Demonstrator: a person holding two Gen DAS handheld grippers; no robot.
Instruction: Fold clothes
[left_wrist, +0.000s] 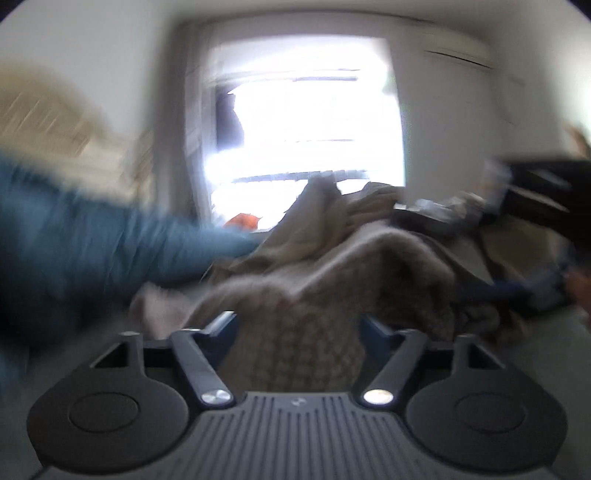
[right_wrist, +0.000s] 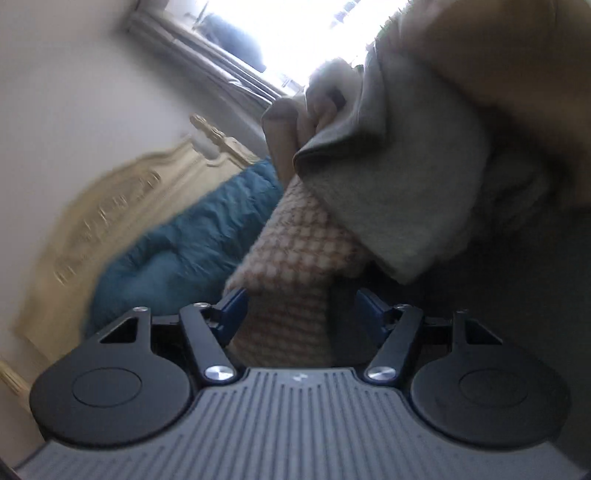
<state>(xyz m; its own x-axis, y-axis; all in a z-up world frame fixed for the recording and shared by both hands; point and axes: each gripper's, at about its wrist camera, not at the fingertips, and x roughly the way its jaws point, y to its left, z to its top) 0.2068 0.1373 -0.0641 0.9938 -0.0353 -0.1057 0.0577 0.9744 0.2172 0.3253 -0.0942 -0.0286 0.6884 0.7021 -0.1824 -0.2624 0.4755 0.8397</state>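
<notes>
In the left wrist view, a blurred teal quilt (left_wrist: 85, 240) fills the far left, with a cream headboard (left_wrist: 48, 118) behind it. A bright window (left_wrist: 306, 122) takes the middle of the wall. Below it, on the bed, lies a heap of beige clothes (left_wrist: 332, 236), unfolded and bunched as if waiting its turn. The knit (left_wrist: 306, 332), a waffle-textured piece, runs from that heap down between the spread fingers of the left gripper (left_wrist: 299, 325). The jaws stand wide, and the pads do not seem to press the fabric; it lies loose between them, so I read this gripper as released, probably to let the cloth settle or to regrip. At the far right, dark things on a table (left_wrist: 535, 184) are too blurred to name.

In the right wrist view the picture is tilted, with headboard (right_wrist: 122, 206) and quilt (right_wrist: 184, 251) at the left. The knit (right_wrist: 291, 266) hangs or stretches centre, passing between the fingers of the right gripper (right_wrist: 295, 310). Those jaws are parted, with a gap on the right side of the cloth, so nothing is clamped. Right of it, a grey garment (right_wrist: 399, 192) droops over the knit, under a tan fold (right_wrist: 498, 48) at the top.

Judging from this, folding is at an early stage: the knit is loose, the pile untouched.
</notes>
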